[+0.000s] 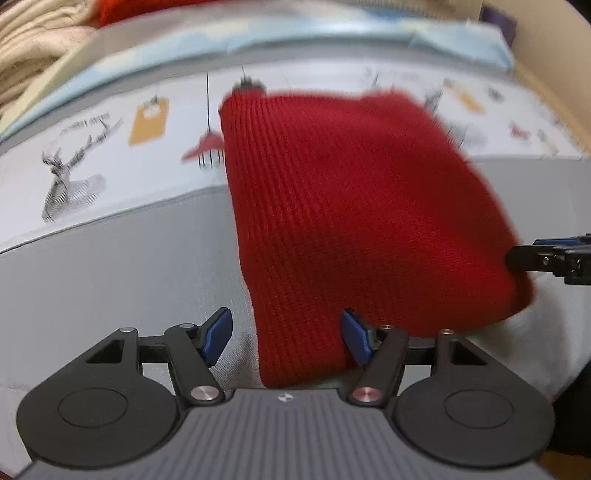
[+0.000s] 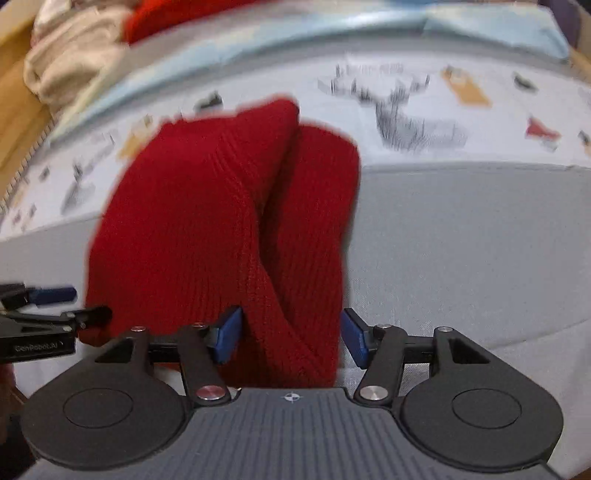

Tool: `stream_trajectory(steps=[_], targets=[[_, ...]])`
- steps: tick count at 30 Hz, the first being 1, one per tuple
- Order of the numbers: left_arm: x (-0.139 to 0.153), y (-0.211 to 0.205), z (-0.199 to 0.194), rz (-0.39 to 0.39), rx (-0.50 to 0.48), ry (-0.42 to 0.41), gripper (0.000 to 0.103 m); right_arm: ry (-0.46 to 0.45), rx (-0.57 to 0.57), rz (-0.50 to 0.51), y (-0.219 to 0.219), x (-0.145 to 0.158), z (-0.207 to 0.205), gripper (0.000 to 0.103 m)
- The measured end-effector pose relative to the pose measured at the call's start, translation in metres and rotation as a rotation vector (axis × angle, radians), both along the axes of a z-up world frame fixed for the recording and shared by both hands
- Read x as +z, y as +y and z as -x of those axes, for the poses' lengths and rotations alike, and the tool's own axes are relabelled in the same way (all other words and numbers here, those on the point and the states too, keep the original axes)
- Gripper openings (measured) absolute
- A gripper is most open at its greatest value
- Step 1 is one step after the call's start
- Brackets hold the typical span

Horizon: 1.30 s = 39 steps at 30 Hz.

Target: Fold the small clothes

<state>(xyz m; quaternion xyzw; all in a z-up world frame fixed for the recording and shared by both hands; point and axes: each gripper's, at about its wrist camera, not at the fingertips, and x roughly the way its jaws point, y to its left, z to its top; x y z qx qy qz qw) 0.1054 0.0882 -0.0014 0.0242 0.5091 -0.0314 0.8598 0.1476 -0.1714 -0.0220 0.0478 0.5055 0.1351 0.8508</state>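
Observation:
A red ribbed knit garment [image 1: 354, 206] lies on the grey and white bedcover, folded over on itself; it also shows in the right wrist view [image 2: 221, 229] with a thick fold running down its middle. My left gripper [image 1: 286, 338] is open, its near corner of the garment lying between the blue pads [image 1: 218, 334]. My right gripper [image 2: 290, 334] is open around the garment's near folded edge, with blue pads [image 2: 352, 336] on either side. The right gripper's tip [image 1: 546, 258] shows at the garment's right edge in the left view; the left gripper [image 2: 44, 314] shows at far left in the right view.
The bedcover [image 1: 92, 266] has a printed band with deer and tags [image 1: 147, 118]. A pale blue cloth [image 1: 332, 40] lies behind it. Cream knitwear [image 2: 70, 55] and another red garment [image 2: 177, 14] are piled at the far left. A wooden edge [image 2: 14, 122] is at left.

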Motion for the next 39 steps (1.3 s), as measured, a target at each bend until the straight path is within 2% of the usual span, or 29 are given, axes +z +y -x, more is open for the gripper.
stream_trajectory(steps=[4, 8, 12, 14, 16, 19, 21, 23, 25, 29, 34, 39], targets=[[0.05, -0.011, 0.039, -0.027, -0.014, -0.211, 0.085, -0.136, -0.002, 0.066, -0.004, 0.03, 0.036, 0.061], [0.076, -0.019, 0.087, 0.004, 0.004, -0.334, 0.087, -0.237, -0.023, 0.069, -0.008, 0.053, 0.075, 0.074], [0.086, -0.024, 0.144, -0.017, 0.039, -0.432, 0.087, -0.294, -0.047, 0.082, -0.006, 0.069, 0.113, 0.077], [0.087, -0.026, 0.163, -0.023, 0.07, -0.439, 0.087, -0.336, -0.054, 0.083, -0.005, 0.073, 0.135, 0.084], [0.084, -0.028, 0.175, -0.029, 0.131, -0.428, 0.087, -0.348, -0.068, 0.089, -0.003, 0.072, 0.151, 0.085], [0.067, -0.029, 0.185, 0.001, 0.155, -0.407, 0.089, -0.344, -0.089, 0.06, 0.0, 0.062, 0.172, 0.085], [0.047, -0.032, 0.185, 0.006, 0.147, -0.337, 0.09, -0.329, -0.07, 0.029, 0.004, 0.056, 0.178, 0.085], [0.033, -0.035, 0.177, 0.005, 0.16, -0.268, 0.09, -0.343, -0.026, 0.048, 0.012, 0.051, 0.18, 0.085], [0.031, -0.036, 0.17, 0.018, 0.164, -0.282, 0.09, -0.366, 0.01, 0.08, 0.021, 0.047, 0.175, 0.085], [0.033, -0.04, 0.162, -0.019, 0.155, -0.344, 0.09, -0.393, 0.027, 0.091, 0.033, 0.043, 0.165, 0.085], [0.033, -0.035, 0.158, 0.031, 0.208, -0.337, 0.09, -0.393, 0.038, 0.112, 0.04, 0.038, 0.163, 0.085], [0.035, -0.038, 0.16, 0.028, 0.193, -0.358, 0.09, -0.407, 0.028, 0.123, 0.042, 0.037, 0.163, 0.085]])
